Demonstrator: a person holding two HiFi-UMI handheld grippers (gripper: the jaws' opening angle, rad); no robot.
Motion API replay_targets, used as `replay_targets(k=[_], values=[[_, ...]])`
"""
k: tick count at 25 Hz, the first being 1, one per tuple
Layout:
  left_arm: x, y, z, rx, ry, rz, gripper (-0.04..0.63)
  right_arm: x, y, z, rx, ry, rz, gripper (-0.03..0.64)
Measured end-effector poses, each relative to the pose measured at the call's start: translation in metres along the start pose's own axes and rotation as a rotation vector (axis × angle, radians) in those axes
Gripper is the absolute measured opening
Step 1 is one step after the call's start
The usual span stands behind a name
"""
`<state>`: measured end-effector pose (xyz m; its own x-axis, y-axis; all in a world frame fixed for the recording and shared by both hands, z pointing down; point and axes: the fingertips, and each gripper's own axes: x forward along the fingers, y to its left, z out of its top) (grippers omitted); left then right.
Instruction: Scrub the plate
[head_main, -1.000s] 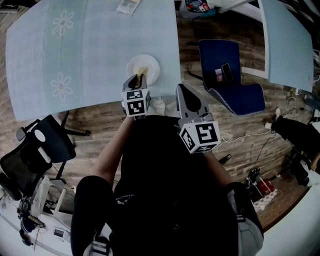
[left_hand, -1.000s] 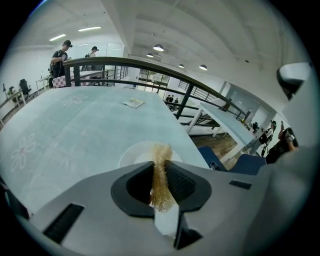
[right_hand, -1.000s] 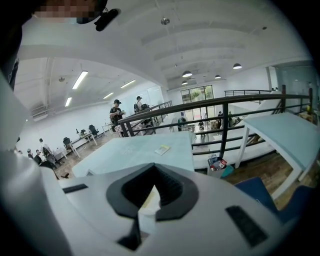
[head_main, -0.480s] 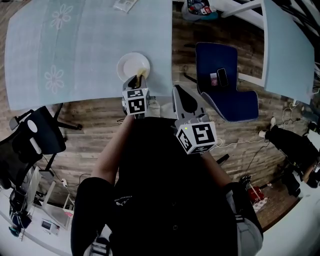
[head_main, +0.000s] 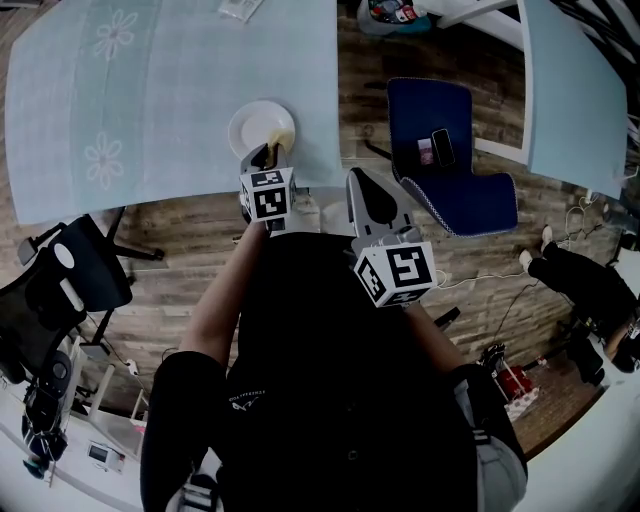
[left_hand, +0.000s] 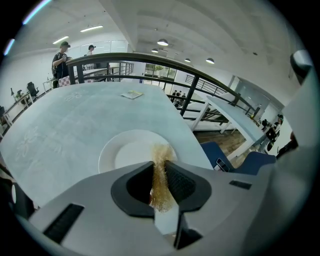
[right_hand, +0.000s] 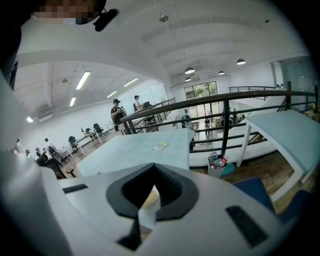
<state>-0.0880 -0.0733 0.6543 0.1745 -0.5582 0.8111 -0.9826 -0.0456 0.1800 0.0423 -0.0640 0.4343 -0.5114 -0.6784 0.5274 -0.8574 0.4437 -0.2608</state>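
Your left gripper is clamped on a wiry, golden-brown scrubber. Its frayed tip is at the near right rim of the round, glossy white plate, which sits by the near edge of the pale-blue table, close to its near right corner. Your right gripper, jaws together on nothing, hangs just off that corner over the wood floor; open cloth spreads left of the plate and beyond it.
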Motion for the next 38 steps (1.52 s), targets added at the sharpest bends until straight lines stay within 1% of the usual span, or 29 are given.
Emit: replay_targets(k=[5, 7, 11, 15, 22, 28, 33, 38], values=[[0.001, 0.023, -0.001, 0.018, 0.01, 0.02, 0.069, 0.001, 0.01, -0.001, 0.006, -0.004, -0.022, 0.009], [0.001, 0.03, -0.002, 0.025, 0.013, 0.02, 0.069, 0.001, 0.014, -0.002, 0.012, -0.007, -0.035, 0.009], [-0.001, 0.039, 0.001, 0.063, 0.001, 0.013, 0.069, 0.0, 0.023, -0.005, 0.017, -0.013, -0.054, 0.009], [-0.004, 0.049, 0.003, 0.077, 0.003, 0.017, 0.069, 0.003, 0.033, -0.007, 0.028, -0.017, -0.067, 0.009], [-0.01, 0.078, 0.0, 0.077, 0.0, 0.04, 0.069, 0.012, 0.052, -0.008, 0.029, -0.032, -0.069, 0.009], [-0.013, 0.089, 0.004, 0.077, -0.01, 0.049, 0.069, 0.013, 0.055, -0.006, 0.038, -0.046, -0.087, 0.009], [-0.015, 0.097, 0.005, 0.07, -0.025, 0.067, 0.069, 0.018, 0.058, -0.003, 0.026, -0.054, -0.07, 0.009], [-0.021, 0.107, 0.003, 0.054, -0.037, 0.101, 0.069, 0.022, 0.059, 0.002, 0.005, -0.06, -0.033, 0.009]])
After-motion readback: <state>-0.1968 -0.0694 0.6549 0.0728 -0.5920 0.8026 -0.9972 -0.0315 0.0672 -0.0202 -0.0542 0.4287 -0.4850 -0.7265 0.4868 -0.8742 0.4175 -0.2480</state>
